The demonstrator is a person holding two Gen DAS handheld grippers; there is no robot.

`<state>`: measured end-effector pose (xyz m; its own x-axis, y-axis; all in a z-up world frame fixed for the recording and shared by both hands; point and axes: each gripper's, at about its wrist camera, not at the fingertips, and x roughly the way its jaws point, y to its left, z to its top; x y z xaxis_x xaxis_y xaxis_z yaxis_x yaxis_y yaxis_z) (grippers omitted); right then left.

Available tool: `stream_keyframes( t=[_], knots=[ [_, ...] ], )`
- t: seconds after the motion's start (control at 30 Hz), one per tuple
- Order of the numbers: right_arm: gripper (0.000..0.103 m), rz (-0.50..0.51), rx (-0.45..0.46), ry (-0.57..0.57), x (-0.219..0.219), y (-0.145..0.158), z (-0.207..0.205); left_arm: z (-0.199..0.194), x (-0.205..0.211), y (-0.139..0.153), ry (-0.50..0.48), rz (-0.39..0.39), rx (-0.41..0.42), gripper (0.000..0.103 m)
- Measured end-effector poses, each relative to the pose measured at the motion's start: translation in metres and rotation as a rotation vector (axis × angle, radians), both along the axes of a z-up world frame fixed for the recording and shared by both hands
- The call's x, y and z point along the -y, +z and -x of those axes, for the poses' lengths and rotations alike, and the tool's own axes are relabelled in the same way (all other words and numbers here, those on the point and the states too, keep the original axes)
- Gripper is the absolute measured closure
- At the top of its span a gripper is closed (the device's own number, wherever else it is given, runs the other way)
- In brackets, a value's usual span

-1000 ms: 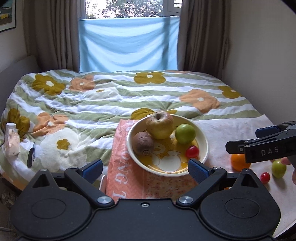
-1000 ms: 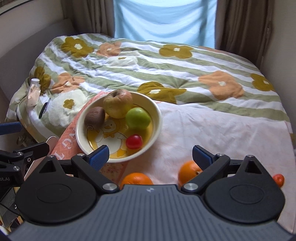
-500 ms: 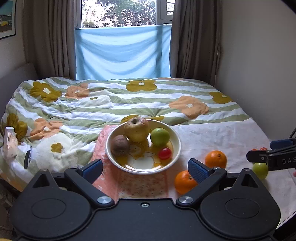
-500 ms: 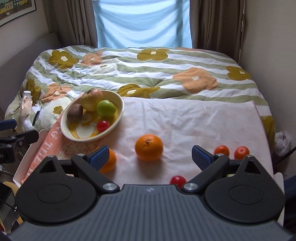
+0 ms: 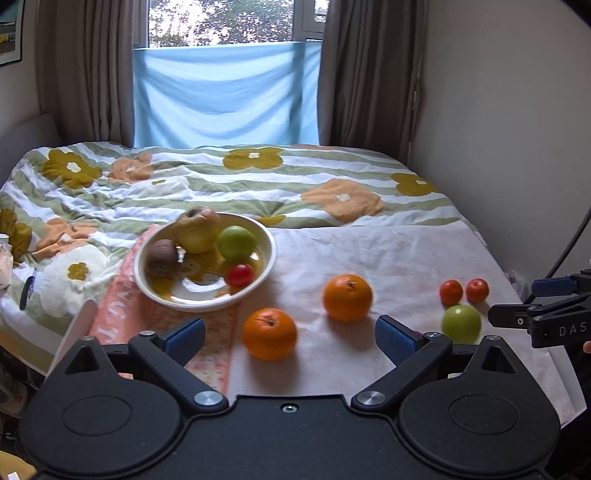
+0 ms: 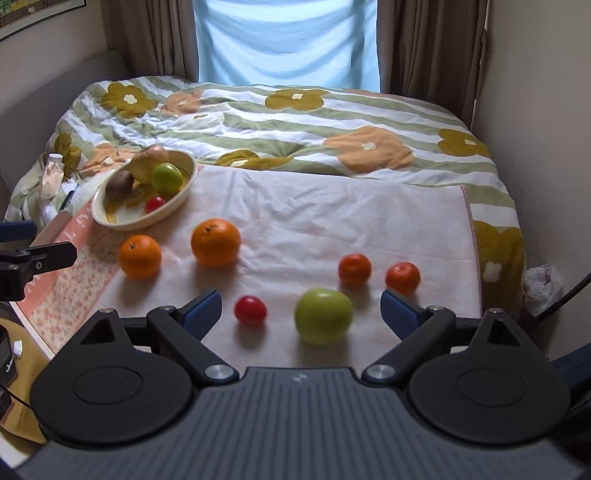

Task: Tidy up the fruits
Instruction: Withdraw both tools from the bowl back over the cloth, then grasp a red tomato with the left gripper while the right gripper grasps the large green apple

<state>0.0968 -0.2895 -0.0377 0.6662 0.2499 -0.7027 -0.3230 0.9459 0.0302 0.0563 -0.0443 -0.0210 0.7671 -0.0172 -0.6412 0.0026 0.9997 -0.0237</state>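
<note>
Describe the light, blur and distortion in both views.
Left wrist view: daylight from the window backlights the room; glare on the bowl; the oranges' edges smear slightly; fisheye bends the wall. Right wrist view: soft shadows under the fruit; the green apple is motion-blurred; dark corner vignetting.

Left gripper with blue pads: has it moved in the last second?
Yes. The left black gripper has backed away from the cream ceramic bowl, which now sits farther off, left of centre.
</note>
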Motion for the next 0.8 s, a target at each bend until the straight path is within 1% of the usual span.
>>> stream_keyframes(
  t=[0.13, 0.2, 0.37, 0.47, 0.57, 0.67, 0.8],
  knots=[
    [0.000, 0.010, 0.002, 0.023, 0.020, -0.013, -0.003, -0.005, 0.025, -0.013, -0.056, -0.011, -0.003, 0.003],
    [0.002, 0.019, 0.005, 0.041, 0.027, -0.020, -0.006, -0.009, 0.035, -0.022, -0.092, -0.016, -0.008, 0.003],
    [0.005, 0.007, -0.002, 0.083, 0.043, -0.041, -0.017, -0.028, 0.059, -0.048, -0.192, -0.035, -0.042, 0.005],
    [0.008, 0.000, -0.005, 0.101, 0.050, -0.052, -0.025, -0.040, 0.071, -0.063, -0.241, -0.047, -0.064, 0.009],
    [0.008, -0.007, -0.005, 0.122, 0.052, -0.061, -0.030, -0.051, 0.082, -0.077, -0.280, -0.062, -0.082, 0.013],
    [0.011, -0.015, -0.005, 0.157, 0.053, -0.069, -0.033, -0.062, 0.089, -0.088, -0.301, -0.058, -0.103, 0.018],
    [0.015, -0.016, -0.013, 0.193, 0.051, -0.076, -0.037, -0.073, 0.098, -0.100, -0.319, -0.071, -0.123, 0.026]
  ],
)
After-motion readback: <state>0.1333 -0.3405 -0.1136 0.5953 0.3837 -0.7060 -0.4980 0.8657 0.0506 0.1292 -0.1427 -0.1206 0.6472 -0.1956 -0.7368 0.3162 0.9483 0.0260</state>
